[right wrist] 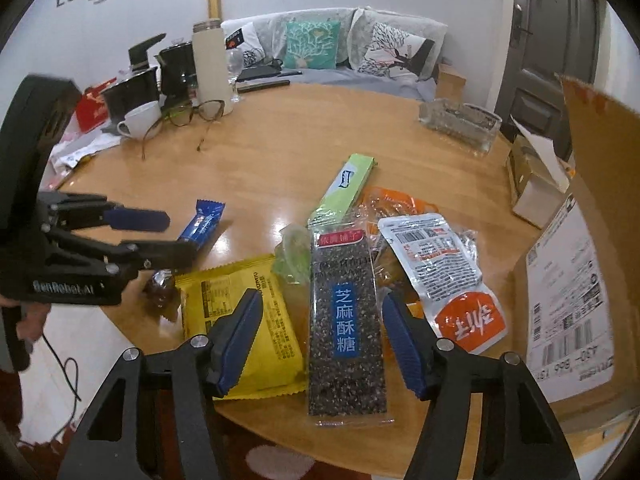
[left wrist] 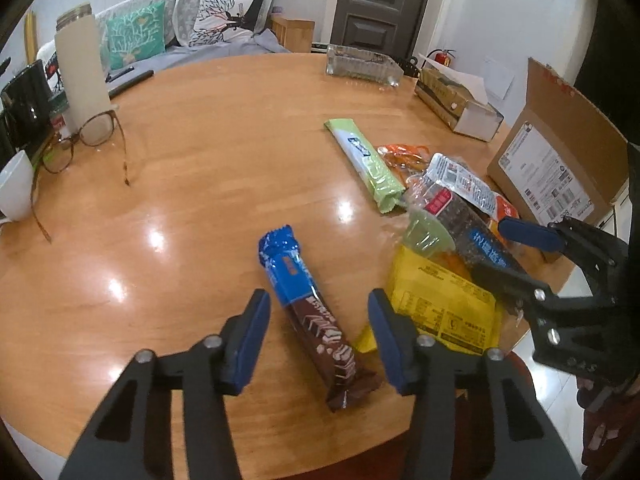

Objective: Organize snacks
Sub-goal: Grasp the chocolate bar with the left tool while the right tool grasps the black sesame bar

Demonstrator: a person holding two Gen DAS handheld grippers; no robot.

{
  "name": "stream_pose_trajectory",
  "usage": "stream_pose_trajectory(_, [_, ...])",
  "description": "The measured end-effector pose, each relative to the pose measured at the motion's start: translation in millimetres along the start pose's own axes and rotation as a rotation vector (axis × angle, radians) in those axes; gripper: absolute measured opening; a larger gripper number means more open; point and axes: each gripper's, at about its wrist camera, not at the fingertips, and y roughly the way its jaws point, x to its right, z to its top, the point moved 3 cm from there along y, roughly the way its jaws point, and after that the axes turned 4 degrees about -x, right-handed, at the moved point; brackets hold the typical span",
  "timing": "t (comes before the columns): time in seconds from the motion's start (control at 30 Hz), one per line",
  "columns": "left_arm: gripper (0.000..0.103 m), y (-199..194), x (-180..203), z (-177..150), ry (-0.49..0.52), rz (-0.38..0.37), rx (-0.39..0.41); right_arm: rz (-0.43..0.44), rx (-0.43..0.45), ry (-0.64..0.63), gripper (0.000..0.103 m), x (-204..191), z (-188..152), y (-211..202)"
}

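On glossy wood tabletop (left wrist: 192,184): flat crinkly snack pkts (right wrist: 348,320).

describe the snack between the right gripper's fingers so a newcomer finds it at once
On the round wooden table, beside the cardboard box, lies a heap of snacks. The sesame bar is the long clear packet atop it: dark speckled slab, blue label, unlike the yellow packet beside it.

Left wrist view looks steeply down along its fingers, close over the round table (left wrist: 192,160), toward sofa (left wrist: 224,28) and door. Right wrist view, equally close, faces the same sofa from further right. Both share the snack pile (right wrist: 344,280) and the cardboard box (left wrist: 552,152).
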Motion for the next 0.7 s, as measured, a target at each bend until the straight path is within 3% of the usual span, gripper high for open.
stream_pose_trajectory(0.1, [0.037, 5, -5, -3, -0.001, 0.001, -0.012, -0.029, -0.012, -0.014, 0.048, 0, 0, 5])
stream_pose_trajectory(0.3, [0.036, 5, -16, -5, 0.044, 0.017, -0.02, -0.081, -0.031, -0.06, 0.04, -3, -2, 11])
stream_pose_trajectory(0.5, [0.036, 1, -37, -5, 0.053, 0.03, -0.025, -0.1, -0.029, -0.081, 0.04, -3, -3, 12])
stream_pose_trajectory(0.7, [0.034, 5, -27, -6, 0.133, 0.02, -0.009, -0.124, -0.034, -0.104, 0.04, -6, -2, 15])
